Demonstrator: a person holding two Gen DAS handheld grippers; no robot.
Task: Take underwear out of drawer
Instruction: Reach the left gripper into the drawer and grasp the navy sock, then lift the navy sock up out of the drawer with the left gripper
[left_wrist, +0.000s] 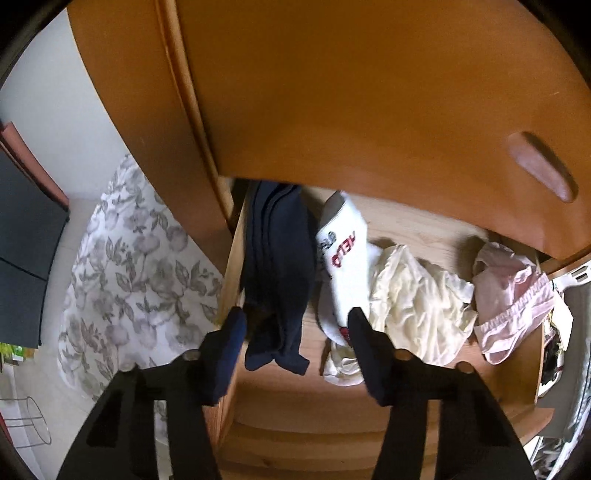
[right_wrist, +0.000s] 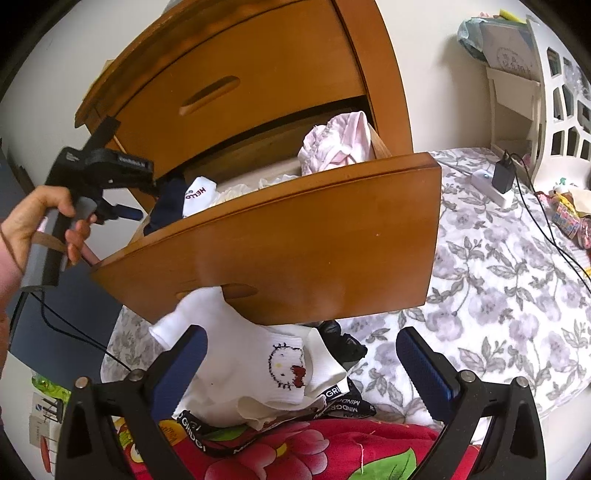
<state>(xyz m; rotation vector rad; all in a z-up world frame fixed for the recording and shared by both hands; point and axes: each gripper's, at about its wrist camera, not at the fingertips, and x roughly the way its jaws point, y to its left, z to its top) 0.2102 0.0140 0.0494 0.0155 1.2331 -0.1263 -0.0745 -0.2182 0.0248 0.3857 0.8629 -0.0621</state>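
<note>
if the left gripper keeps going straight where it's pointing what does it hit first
Probably the navy garment in the drawer: it lies between the open left gripper fingers, with the white sock beside it. Depth is unclear.

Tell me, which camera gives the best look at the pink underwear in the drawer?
The left wrist view: it looks down into the drawer, so the pink underwear lies spread out at the far right end. In the right wrist view the drawer front hides all but a bunched top.

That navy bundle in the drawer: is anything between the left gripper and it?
Nothing visible blocks it. The left gripper hangs open over the navy bundle, which lies between its fingers with no pad pressing on it. A white sock lies just beside the bundle, under one finger, so it might get caught too.
</note>
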